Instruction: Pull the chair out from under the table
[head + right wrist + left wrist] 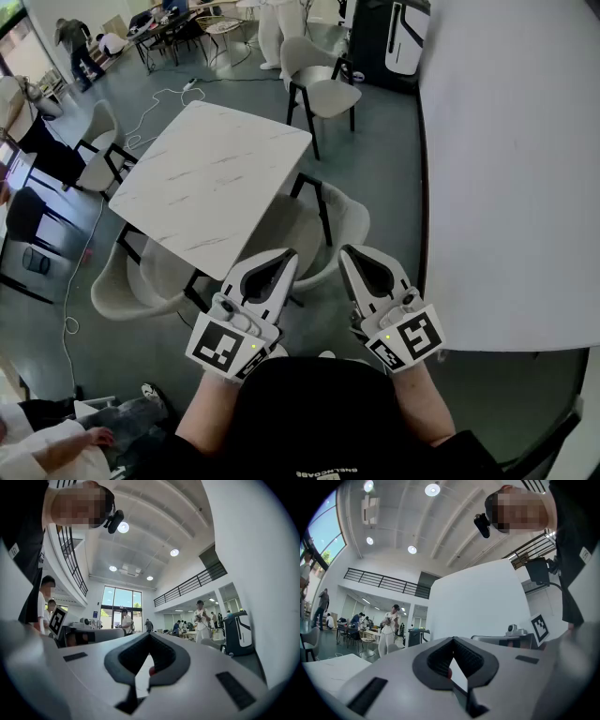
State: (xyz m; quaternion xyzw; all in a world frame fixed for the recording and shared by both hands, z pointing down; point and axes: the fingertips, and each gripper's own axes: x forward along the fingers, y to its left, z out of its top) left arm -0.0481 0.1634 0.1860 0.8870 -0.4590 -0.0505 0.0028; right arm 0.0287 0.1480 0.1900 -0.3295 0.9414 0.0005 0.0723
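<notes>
A cream shell chair (339,223) with black legs is tucked under the near right edge of the white marble table (211,178). In the head view both grippers hover side by side just short of this chair's back. My left gripper (287,255) is shut and holds nothing. My right gripper (348,253) is also shut and empty. Neither touches the chair as far as I can see. The left gripper view shows its shut jaws (452,641) pointing level at a white wall. In the right gripper view the shut jaws (149,637) aim across the hall.
A second cream chair (141,277) sits at the table's near left corner, a third (98,150) on its far left, and a fourth (319,80) stands apart beyond it. A large white partition (511,169) fills the right. A cable (155,103) lies on the floor; people stand at the back.
</notes>
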